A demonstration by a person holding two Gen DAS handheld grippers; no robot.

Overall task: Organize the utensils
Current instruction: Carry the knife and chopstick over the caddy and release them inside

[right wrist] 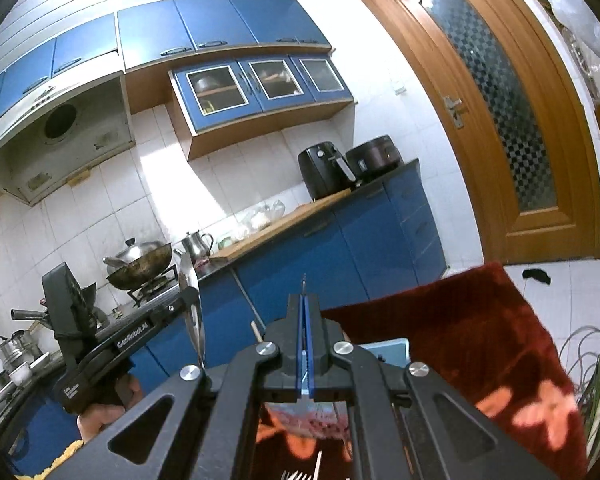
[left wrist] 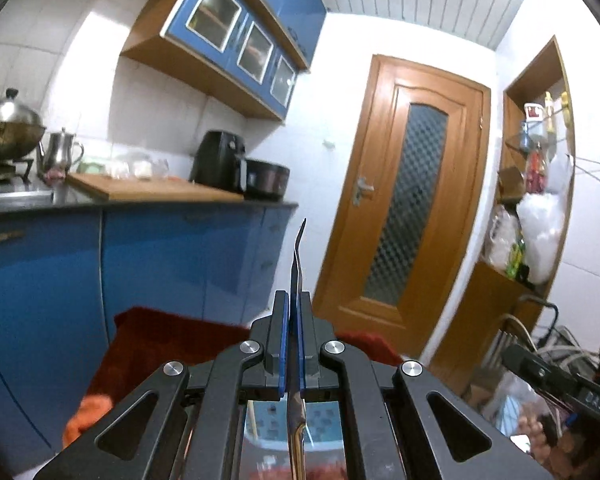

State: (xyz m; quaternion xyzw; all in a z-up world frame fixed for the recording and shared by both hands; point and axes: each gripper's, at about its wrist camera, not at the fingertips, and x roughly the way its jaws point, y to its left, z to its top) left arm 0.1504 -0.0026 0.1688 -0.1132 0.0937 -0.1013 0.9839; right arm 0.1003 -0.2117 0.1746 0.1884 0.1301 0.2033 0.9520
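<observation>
A kettle (left wrist: 62, 151) stands left of a cutting board (left wrist: 148, 188) on the counter (left wrist: 140, 205), the door (left wrist: 400, 208) to the right.

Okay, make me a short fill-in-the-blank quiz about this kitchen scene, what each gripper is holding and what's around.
1. The left gripper is shut on a thin metal utensil seen ____-on.
2. The lower kitchen cabinets are ____ in colour.
3. The black air fryer stands on the counter beside a dark ____ cooker.
4. The wooden door has a ____ panel in its middle.

Missing words: edge; blue; rice; glass

Spoon (left wrist: 296, 432) handle beyond bottom edge
</observation>
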